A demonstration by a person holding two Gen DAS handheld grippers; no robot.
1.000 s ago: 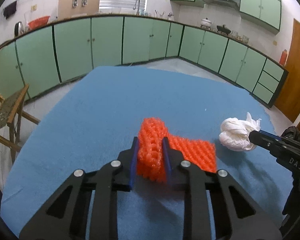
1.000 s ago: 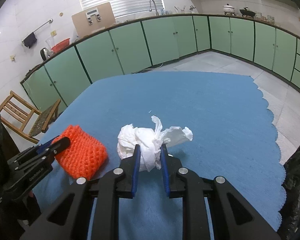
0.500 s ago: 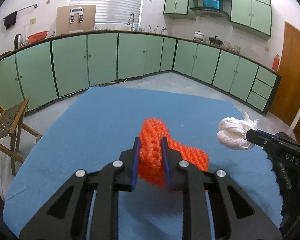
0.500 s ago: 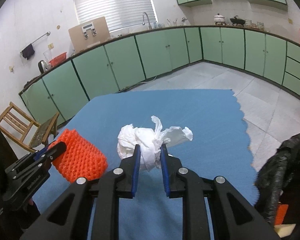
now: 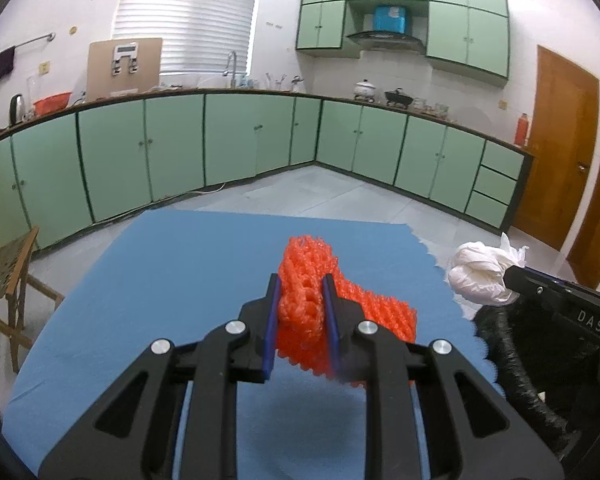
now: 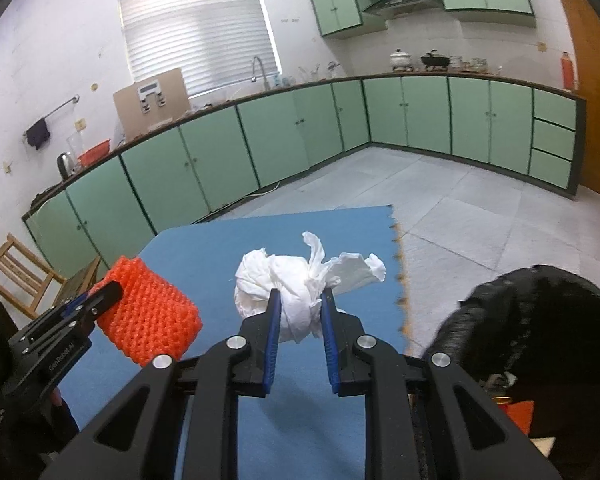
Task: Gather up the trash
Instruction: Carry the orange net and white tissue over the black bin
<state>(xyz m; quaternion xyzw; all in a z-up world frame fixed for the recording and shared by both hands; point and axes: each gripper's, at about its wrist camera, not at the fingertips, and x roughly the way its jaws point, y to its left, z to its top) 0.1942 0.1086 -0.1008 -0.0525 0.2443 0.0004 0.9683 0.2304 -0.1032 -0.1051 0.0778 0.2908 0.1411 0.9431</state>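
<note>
My left gripper (image 5: 300, 292) is shut on an orange foam net (image 5: 304, 280) and holds it in the air above the blue table mat (image 5: 172, 280). My right gripper (image 6: 300, 304) is shut on a crumpled white tissue (image 6: 284, 284), also held above the mat. The tissue shows at the right of the left wrist view (image 5: 480, 272), and the net at the left of the right wrist view (image 6: 148, 312). A black trash bag (image 6: 540, 320) sits open just off the mat's right edge, below and right of the tissue.
Green kitchen cabinets (image 5: 220, 144) run along the far walls. A wooden chair (image 5: 8, 280) stands on the floor at the left. A brown door (image 5: 560, 152) is at the right. The bag's rim (image 5: 512, 360) shows at lower right in the left wrist view.
Both grippers have lifted their loads off the mat and moved right toward the black bag, which has come into view. Both grips are unchanged.
</note>
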